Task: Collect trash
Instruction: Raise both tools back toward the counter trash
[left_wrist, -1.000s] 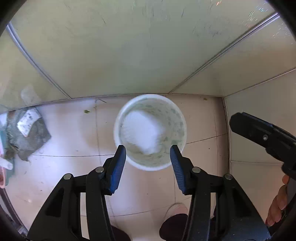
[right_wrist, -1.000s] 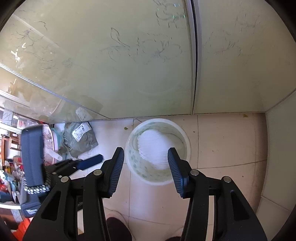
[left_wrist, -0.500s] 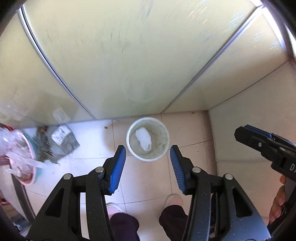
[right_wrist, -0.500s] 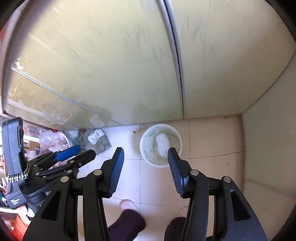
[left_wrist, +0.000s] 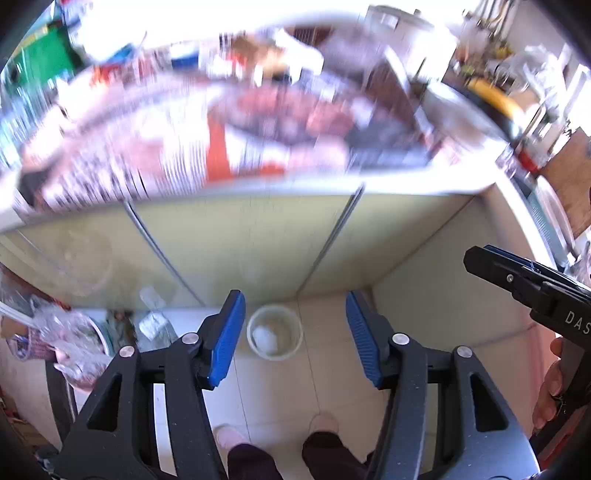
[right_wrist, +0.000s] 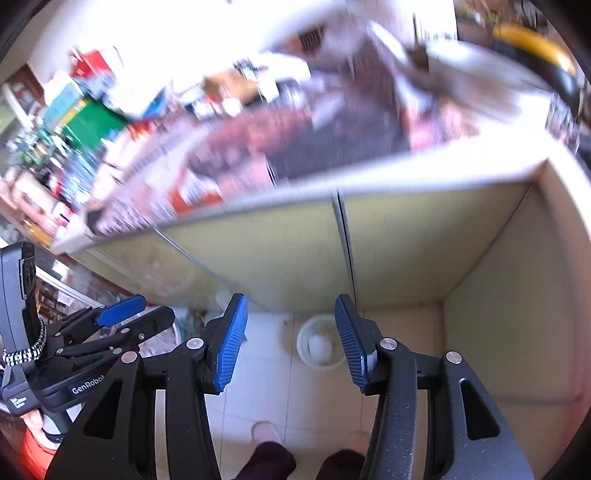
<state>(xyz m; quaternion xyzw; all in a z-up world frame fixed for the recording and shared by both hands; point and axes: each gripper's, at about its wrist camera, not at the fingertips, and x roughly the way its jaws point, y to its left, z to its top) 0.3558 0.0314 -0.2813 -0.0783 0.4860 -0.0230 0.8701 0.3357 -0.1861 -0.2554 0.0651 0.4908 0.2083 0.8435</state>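
A white bin (left_wrist: 274, 336) stands on the tiled floor in the cabinet corner, with a white crumpled wad (left_wrist: 266, 336) inside. It also shows in the right wrist view (right_wrist: 320, 346). My left gripper (left_wrist: 295, 332) is open and empty, high above the bin. My right gripper (right_wrist: 291, 336) is open and empty, also high above it. The right gripper shows at the right edge of the left wrist view (left_wrist: 524, 280); the left gripper shows at the left of the right wrist view (right_wrist: 122, 317).
A cluttered counter top (left_wrist: 258, 122) shows blurred above the pale green cabinet doors (left_wrist: 240, 243). A grey bag and litter (left_wrist: 151, 325) lie on the floor left of the bin. The person's feet (left_wrist: 321, 424) stand below.
Both grippers have risen well away from the bin, which now looks much smaller. The counter top has come into view. Both stay open and empty.
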